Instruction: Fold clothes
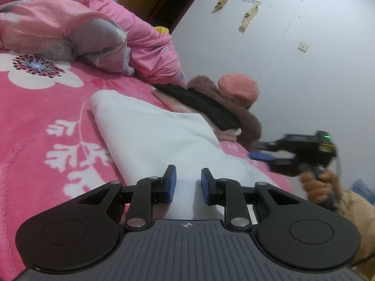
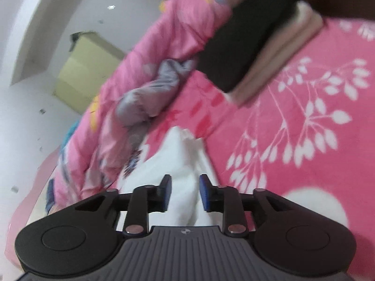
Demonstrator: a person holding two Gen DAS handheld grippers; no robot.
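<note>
A white cloth (image 1: 150,131) lies folded lengthwise on the pink flowered blanket (image 1: 35,140). My left gripper (image 1: 187,183) sits over its near end, and its blue pads look pressed on a raised fold of the cloth. In the right wrist view the white cloth (image 2: 182,154) bunches into a ridge between the pads of my right gripper (image 2: 184,188), which stand apart from it, so this gripper is open. In the left wrist view the right gripper (image 1: 257,152) is blurred at the bed's right side, held by a hand (image 1: 316,187).
A stack of folded clothes with a black piece on top (image 1: 206,107) (image 2: 246,46) lies beyond the white cloth. A brown furry garment (image 1: 243,117) and a pink hat (image 1: 239,89) lie behind it. A crumpled pink and grey quilt (image 1: 70,23) (image 2: 140,82) fills the far side.
</note>
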